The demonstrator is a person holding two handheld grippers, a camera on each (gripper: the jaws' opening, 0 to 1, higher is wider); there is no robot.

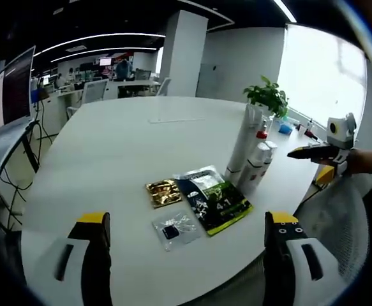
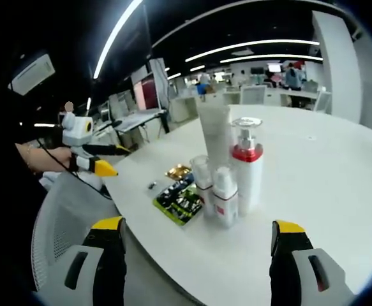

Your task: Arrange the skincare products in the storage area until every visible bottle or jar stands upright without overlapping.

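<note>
Pump bottle [image 2: 245, 162]: upright, beside tall tube [image 2: 215, 137]; rigid, top-heavy, likely slick; best gripped mid-body. Left gripper [image 1: 189, 245] and right gripper [image 2: 195, 255]: jaws apart, empty.

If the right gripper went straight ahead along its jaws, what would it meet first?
Most likely the small white bottles at the front of the upright cluster, just before the red-collared pump bottle and the tall white tube. The right gripper is open; depth is uncertain.
</note>
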